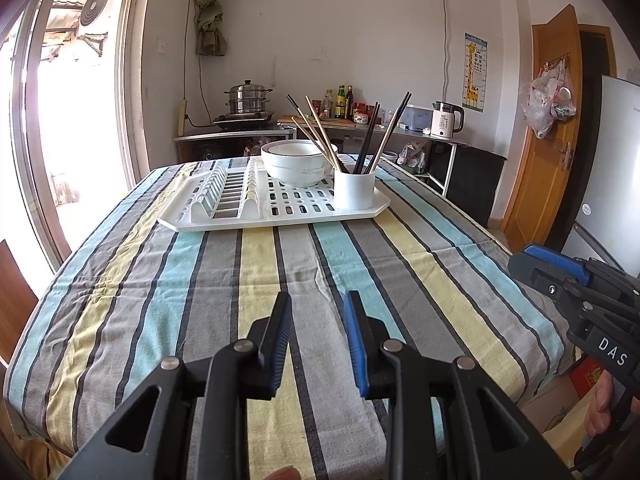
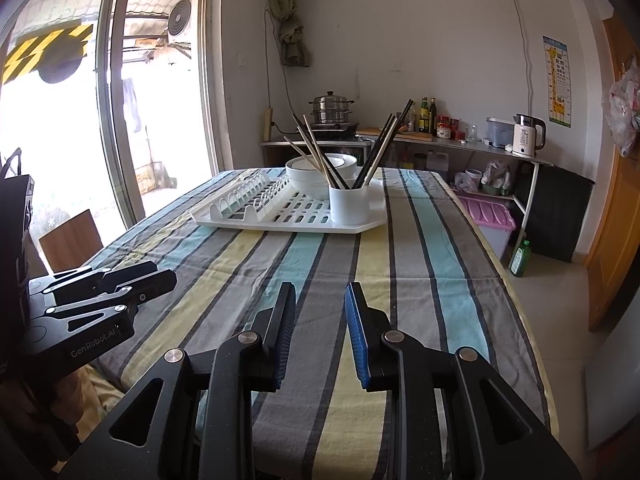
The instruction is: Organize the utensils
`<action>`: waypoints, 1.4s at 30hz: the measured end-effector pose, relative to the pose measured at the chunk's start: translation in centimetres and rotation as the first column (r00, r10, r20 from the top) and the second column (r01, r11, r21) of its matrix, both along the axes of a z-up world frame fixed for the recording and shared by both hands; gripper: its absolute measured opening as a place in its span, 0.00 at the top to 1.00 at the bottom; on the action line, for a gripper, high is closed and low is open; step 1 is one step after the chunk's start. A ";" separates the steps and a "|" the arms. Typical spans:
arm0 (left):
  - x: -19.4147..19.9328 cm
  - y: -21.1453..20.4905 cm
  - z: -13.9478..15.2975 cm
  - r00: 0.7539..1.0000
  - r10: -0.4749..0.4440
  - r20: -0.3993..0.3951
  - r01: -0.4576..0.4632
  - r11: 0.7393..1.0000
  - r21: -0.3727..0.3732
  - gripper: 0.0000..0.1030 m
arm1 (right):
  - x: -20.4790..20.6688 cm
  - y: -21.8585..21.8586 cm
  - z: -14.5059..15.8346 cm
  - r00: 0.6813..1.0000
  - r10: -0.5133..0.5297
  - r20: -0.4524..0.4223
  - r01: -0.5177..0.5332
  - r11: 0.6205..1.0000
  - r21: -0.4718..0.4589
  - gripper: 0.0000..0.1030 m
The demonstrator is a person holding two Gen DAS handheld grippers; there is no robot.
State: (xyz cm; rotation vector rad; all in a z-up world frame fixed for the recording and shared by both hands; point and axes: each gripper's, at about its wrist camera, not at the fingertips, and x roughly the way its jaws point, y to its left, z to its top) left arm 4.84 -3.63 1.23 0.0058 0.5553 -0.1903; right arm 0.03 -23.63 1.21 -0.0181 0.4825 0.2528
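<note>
Chopsticks [image 1: 320, 136] stand loose in a white cylindrical holder [image 1: 354, 190] at the near right corner of a white drying rack [image 1: 224, 220], which sits at the far end of the striped tablecloth [image 1: 256, 280].

Left wrist view: the left gripper [image 1: 316, 312] hangs over the near tablecloth, well apart from the rack. Its jaws stand partly open with nothing between them. Pale sticks lean left; dark sticks lean right. White bowls [image 1: 294, 164] sit just behind and left of the holder. The right gripper [image 1: 536, 260] shows at the right edge; its opening cannot be read here.

Right wrist view: the right gripper [image 2: 320, 304] is likewise over the near cloth, jaws partly open and empty. The chopsticks [image 2: 316, 148] fan out above the holder [image 2: 348, 204]. The left gripper [image 2: 160, 276] lies at the left edge.

Handling, as a judgement: the sticks are probably light, stiff, thin and smooth, so likely to slip or pivot. Take hold on the upper shaft, above the rim, across the narrow width. The holder may tip if a stick is dragged sideways.
</note>
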 end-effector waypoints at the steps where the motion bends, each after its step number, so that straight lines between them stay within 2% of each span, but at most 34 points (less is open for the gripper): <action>1: 0.0 0.0 0.0 1.000 -0.001 0.001 0.001 1.000 0.001 0.72 | 0.0 0.0 0.0 1.000 0.000 0.001 0.000 1.000 0.000 0.74; 42: -0.2 -0.6 0.0 1.000 -0.016 0.001 0.016 1.000 0.013 0.72 | -0.1 0.0 -0.3 1.000 0.008 -0.011 -0.008 1.000 0.002 0.74</action>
